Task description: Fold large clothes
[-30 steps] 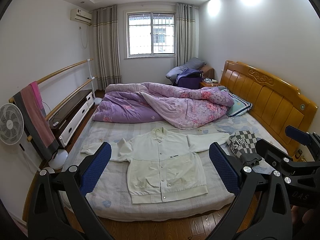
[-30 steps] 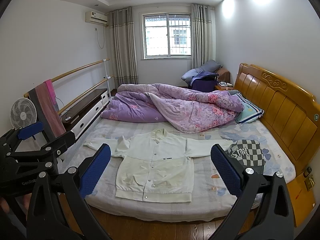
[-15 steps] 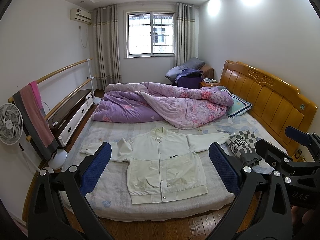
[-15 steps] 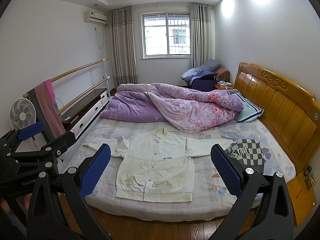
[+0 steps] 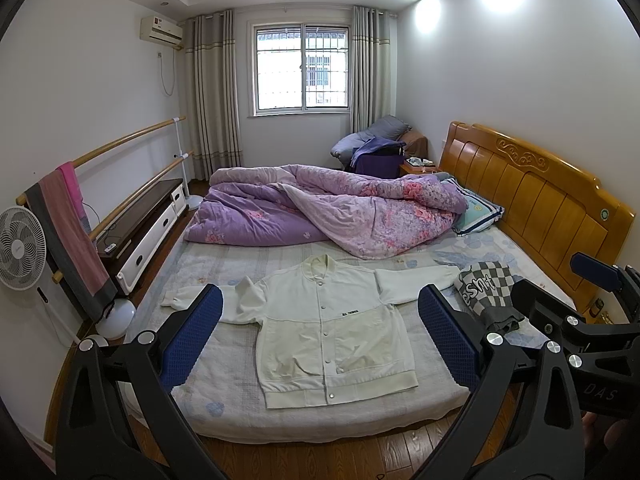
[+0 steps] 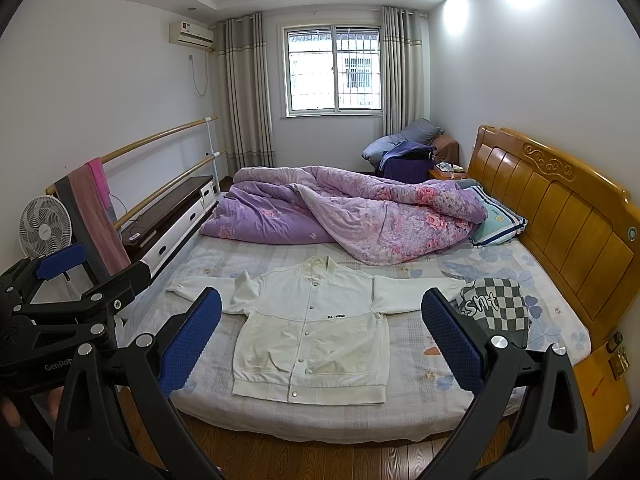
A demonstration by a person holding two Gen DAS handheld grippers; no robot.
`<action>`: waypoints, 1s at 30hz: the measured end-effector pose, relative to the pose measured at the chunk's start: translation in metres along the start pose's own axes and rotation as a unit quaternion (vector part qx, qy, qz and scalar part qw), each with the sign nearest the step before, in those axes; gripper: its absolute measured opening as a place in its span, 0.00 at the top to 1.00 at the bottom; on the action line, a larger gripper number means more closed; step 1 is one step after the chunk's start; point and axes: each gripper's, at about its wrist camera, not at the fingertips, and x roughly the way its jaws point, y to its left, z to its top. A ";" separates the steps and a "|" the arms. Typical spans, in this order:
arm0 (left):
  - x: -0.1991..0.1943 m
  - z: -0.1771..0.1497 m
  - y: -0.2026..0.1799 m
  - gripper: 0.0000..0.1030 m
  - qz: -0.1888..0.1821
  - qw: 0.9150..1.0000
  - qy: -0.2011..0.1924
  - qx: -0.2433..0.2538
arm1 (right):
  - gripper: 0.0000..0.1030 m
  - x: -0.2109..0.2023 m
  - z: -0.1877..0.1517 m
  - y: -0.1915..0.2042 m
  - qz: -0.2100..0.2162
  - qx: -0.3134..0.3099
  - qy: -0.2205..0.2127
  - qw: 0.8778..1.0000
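A white button-up jacket [image 5: 332, 328] lies flat and face up on the bed, sleeves spread to both sides, hem toward me; it also shows in the right wrist view [image 6: 312, 336]. My left gripper [image 5: 320, 336] is open and empty, held back from the bed's near edge above the floor. My right gripper [image 6: 320, 340] is open and empty, also short of the bed. In the left wrist view the right gripper's body sits at the right edge; in the right wrist view the left gripper's body sits at the left edge.
A folded checkered garment [image 5: 486, 286] lies by the jacket's right sleeve, seen too in the right wrist view [image 6: 496, 308]. A purple quilt [image 5: 328, 212] and pillow [image 5: 478, 212] fill the far bed. The wooden headboard [image 6: 560, 208] is right; a fan [image 5: 20, 248] and low cabinet [image 5: 148, 220] left.
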 end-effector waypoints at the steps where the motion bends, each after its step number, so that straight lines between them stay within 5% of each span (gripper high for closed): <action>1: 0.001 0.000 0.000 0.05 -0.001 1.000 0.000 0.000 | 0.06 0.000 0.000 0.000 -0.001 0.000 0.000 1.000; 30: 0.016 -0.005 0.019 0.05 -0.008 1.000 0.003 0.000 | 0.06 0.008 -0.005 0.031 -0.010 0.002 0.005 1.000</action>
